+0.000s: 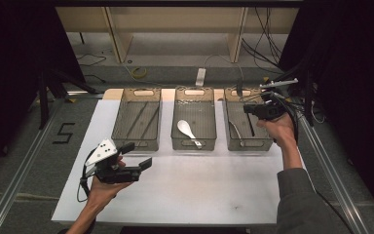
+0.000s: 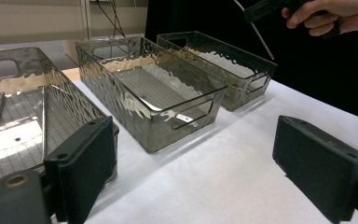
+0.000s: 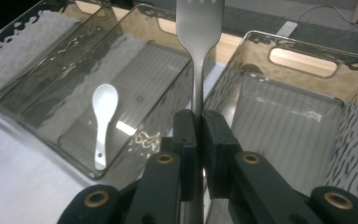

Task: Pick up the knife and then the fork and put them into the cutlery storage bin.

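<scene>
Right tongs (image 3: 198, 128) clenched on fork (image 3: 198, 28) handle above right bin (image 1: 246, 127); left tongs (image 1: 131, 156) released, idle. Step: sorting fork. Next: choose bin, lower, release.

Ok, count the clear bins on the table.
3, in a row across the far side: left bin, middle bin holding a white spoon, right bin.

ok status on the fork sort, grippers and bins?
Right gripper shut on fork, above the right bin. Left gripper open, holding nothing, by the left bin. White spoon in the middle bin. Nothing in the way.
</scene>
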`<control>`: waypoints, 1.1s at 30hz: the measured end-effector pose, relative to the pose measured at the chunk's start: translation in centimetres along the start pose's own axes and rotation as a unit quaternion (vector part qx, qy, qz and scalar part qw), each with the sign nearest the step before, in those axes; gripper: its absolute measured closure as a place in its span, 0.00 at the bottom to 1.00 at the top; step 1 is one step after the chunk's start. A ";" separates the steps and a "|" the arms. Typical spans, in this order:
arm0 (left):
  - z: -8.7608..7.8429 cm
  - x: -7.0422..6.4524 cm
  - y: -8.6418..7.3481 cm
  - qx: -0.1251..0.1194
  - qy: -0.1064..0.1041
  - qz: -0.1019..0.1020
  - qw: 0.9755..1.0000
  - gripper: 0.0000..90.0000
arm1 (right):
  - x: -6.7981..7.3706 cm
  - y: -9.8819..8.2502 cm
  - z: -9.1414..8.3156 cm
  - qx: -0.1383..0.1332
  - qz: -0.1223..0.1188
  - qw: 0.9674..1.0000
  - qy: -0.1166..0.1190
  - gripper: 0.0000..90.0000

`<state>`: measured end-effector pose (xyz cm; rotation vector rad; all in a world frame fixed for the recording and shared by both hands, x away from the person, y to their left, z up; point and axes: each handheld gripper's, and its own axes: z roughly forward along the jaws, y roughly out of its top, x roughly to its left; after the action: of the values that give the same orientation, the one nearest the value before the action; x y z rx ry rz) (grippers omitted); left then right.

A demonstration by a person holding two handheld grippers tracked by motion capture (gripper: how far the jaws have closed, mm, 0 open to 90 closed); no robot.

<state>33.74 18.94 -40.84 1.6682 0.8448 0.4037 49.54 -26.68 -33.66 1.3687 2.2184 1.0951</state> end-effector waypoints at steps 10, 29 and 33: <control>0.0 0.0 0.0 0.000 0.000 -0.003 1.000 0.14 | -1.1 -0.1 1.3 0.003 0.023 1.000 -0.015 0.95; -0.1 0.0 0.0 -0.001 -0.001 -0.001 1.000 0.14 | -2.1 -1.5 4.4 0.020 0.044 0.998 -0.041 0.94; -0.1 0.0 0.0 0.000 -0.002 -0.001 1.000 0.14 | -2.0 -1.5 4.8 0.025 0.043 0.998 -0.043 0.94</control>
<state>33.71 19.00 -40.81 1.6671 0.8440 0.3998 52.53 -26.61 -38.21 1.5167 2.1583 0.9953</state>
